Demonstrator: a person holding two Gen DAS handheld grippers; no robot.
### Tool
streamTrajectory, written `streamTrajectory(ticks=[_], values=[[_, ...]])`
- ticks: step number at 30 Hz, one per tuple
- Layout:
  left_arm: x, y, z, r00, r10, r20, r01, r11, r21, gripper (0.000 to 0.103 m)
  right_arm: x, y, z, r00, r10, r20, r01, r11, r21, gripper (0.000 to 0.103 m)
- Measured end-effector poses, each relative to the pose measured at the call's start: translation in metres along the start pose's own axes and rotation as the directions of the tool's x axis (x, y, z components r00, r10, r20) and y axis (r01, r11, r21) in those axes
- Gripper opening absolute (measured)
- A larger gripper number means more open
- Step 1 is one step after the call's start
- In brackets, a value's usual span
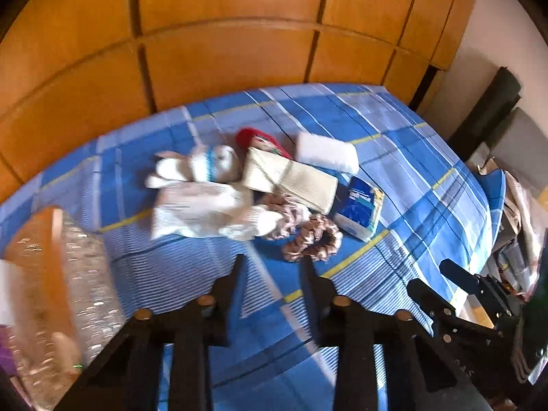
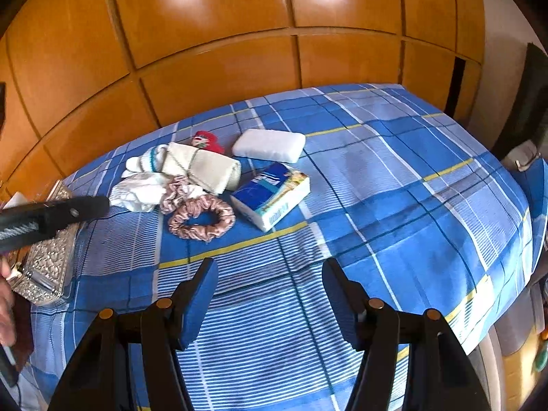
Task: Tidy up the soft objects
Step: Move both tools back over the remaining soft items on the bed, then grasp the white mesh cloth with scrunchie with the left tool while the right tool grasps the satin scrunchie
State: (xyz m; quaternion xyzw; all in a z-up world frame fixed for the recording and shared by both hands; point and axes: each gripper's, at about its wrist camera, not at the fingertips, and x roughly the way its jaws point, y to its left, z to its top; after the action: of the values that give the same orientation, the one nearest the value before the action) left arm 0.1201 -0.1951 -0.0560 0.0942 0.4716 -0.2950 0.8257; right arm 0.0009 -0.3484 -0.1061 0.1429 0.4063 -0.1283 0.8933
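Observation:
A heap of soft things lies mid-bed on the blue plaid cover (image 2: 394, 205): a white plush rabbit (image 1: 205, 164) with a blue band, a crumpled white cloth (image 1: 202, 212), a folded cream cloth (image 2: 205, 167), a red fabric item (image 2: 205, 140), a white foam pad (image 2: 269, 144), a blue tissue pack (image 2: 270, 195) and two pink scrunchies (image 2: 202, 217). My left gripper (image 1: 272, 260) hovers just short of the scrunchies, jaws narrow with nothing between them; one of its fingers (image 2: 75, 210) shows in the right wrist view. My right gripper (image 2: 270, 263) hangs open and empty nearer the bed's front.
A clear embossed container (image 2: 51, 263) sits at the bed's left edge, close to the left gripper. Orange wooden wardrobe doors (image 2: 222, 68) stand behind the bed. Clutter and bags (image 1: 520, 212) lie past the right edge. A hand (image 2: 5, 308) shows at far left.

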Motion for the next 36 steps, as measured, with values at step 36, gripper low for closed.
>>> streamTrajectory(ticks=[36], values=[[0.006, -0.005, -0.096, 0.997, -0.054, -0.058, 0.063, 0.987, 0.150, 0.021, 0.029, 0.006, -0.008, 0.971, 0.186, -0.147, -0.180, 0.982, 0.056, 0.064]])
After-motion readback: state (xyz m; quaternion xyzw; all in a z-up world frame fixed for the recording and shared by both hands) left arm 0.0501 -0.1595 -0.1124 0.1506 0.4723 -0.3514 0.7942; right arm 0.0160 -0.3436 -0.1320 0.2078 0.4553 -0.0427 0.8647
